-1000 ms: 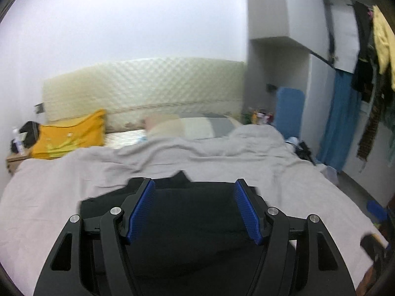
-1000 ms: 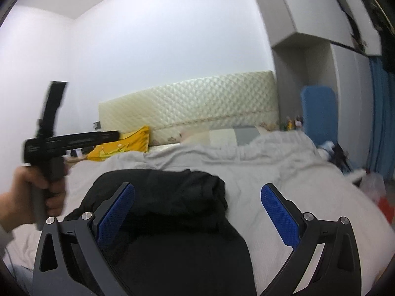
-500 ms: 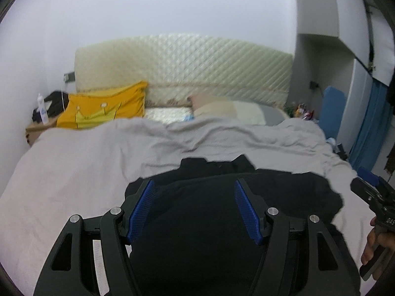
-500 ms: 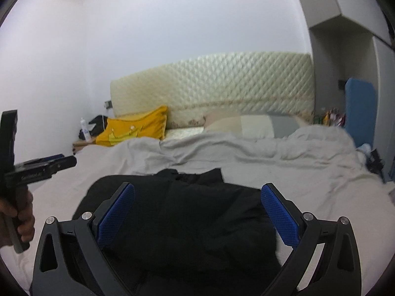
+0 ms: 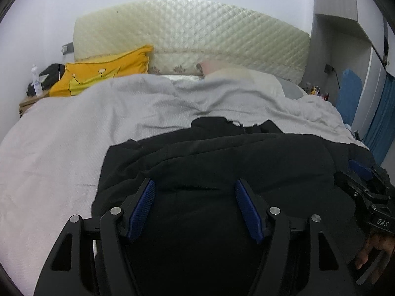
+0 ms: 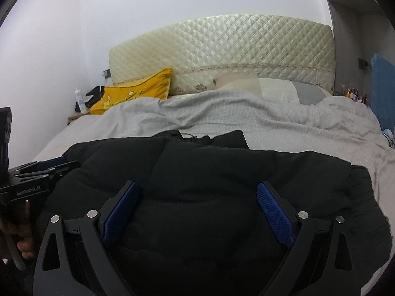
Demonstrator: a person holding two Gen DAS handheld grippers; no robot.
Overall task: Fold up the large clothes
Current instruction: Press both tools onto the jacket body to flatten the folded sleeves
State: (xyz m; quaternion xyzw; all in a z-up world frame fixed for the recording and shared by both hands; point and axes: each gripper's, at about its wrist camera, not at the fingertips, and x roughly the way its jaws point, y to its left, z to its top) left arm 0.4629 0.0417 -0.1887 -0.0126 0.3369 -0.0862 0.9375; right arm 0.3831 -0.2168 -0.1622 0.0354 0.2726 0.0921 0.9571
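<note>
A big black jacket [image 5: 222,167] lies spread on the gray blanket [image 5: 74,128] of a bed. It fills the lower middle of both wrist views, and its puffy top edge sits near the middle of each frame.

The left gripper [image 5: 195,204] is at the bottom of its own view. Its 2 blue pads [image 5: 142,208] stand apart over the black cloth. Nothing is pinched between them. It also shows at the lower left edge of the right view, held in a hand [image 6: 23,234].

The right gripper [image 6: 197,209] is at the bottom of its own view. Its jaws are wide apart and are closing a little. The jacket lies below and between the pads [image 6: 275,213], and they do not seem to squeeze it, though the dark cloth makes this hard to see. This gripper peeks in at the lower right edge of the left view, with a hand [image 5: 370,254] under it.

In the upper part of both frames there is a cream padded headboard [image 6: 222,54]. A yellow pillow [image 6: 133,93] leans at its left end. A pale pillow [image 6: 271,88] lies to the right.
</note>
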